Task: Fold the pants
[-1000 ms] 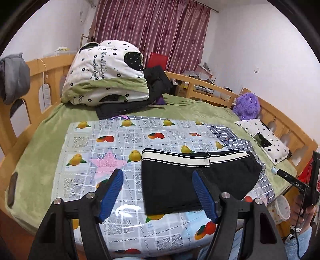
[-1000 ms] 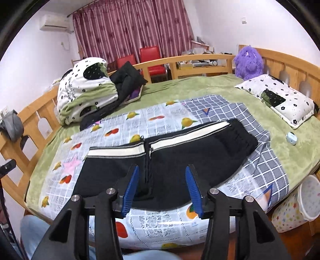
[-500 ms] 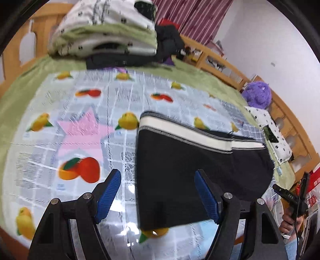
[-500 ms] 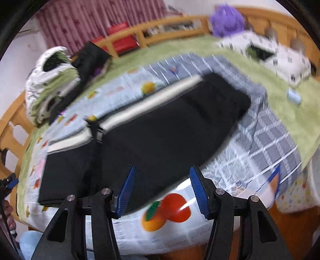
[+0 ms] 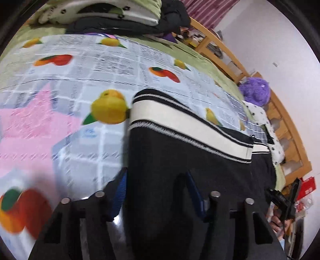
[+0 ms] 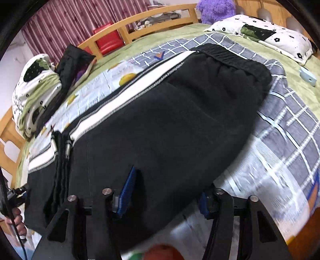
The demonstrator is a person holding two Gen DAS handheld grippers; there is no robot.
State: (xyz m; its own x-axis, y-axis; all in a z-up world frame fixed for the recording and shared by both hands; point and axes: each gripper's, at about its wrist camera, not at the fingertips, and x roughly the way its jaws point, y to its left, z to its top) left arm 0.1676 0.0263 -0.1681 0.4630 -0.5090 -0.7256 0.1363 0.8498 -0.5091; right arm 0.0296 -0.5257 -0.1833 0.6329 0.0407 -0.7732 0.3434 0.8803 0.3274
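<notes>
Since I want the near hem, both grippers, left and right, sit wide over the pants at bottom center.

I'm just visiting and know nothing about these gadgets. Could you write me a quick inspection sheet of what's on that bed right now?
Surface: fruit-print cloth spread over a green blanket, with a grey checked sheet at one end.
Job's things: black pants with a white side stripe, lying flat, partly folded.
Clutter: folded bedding pile, dark jacket, pillow, purple plush toy, small blue object.
Grippers: left gripper and right gripper both open, low over the pants' near edge.
Cables: thin black cable by the person's hand.
Surroundings: wooden bed rail, red chairs, maroon curtain.
</notes>
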